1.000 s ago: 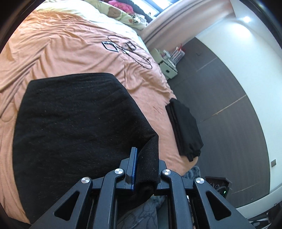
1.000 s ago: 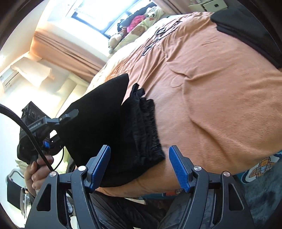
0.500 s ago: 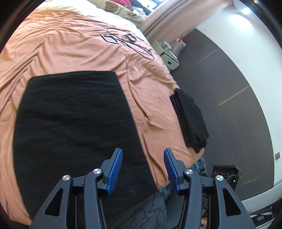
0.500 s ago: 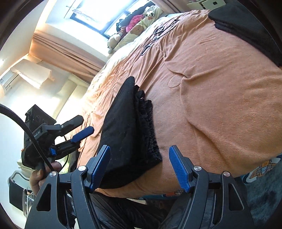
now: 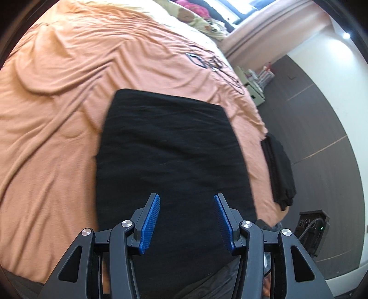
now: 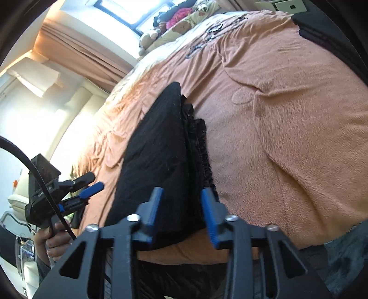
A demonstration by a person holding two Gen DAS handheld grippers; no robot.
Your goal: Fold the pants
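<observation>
The black pants [image 5: 172, 149] lie folded flat as a rectangle on the orange bedspread [image 5: 57, 103]. Over their near edge my left gripper [image 5: 186, 200] hovers open, with only cloth far below the blue pads. The right wrist view shows the same pants [image 6: 158, 149] from the side, ruffled waistband edge to the right. My right gripper [image 6: 181, 195] is closing its jaws on the near corner, and the thick folded edge fills the gap between the pads. Further left in that view is the left gripper [image 6: 95, 181], open, held by a hand [image 6: 53, 243].
Another folded black garment [image 5: 278, 170] lies at the bed's right edge, also seen at top right [image 6: 326, 27]. Stuffed toys [image 5: 195, 18] sit at the head of the bed. Dark floor [image 5: 322, 138] and a black device [image 5: 312, 220] lie beyond the bed's edge.
My left gripper let go of the pants' corner, opened and swung over the flat pants. The lifted flap dropped onto the bed. My right gripper's jaws came together on the near edge.
</observation>
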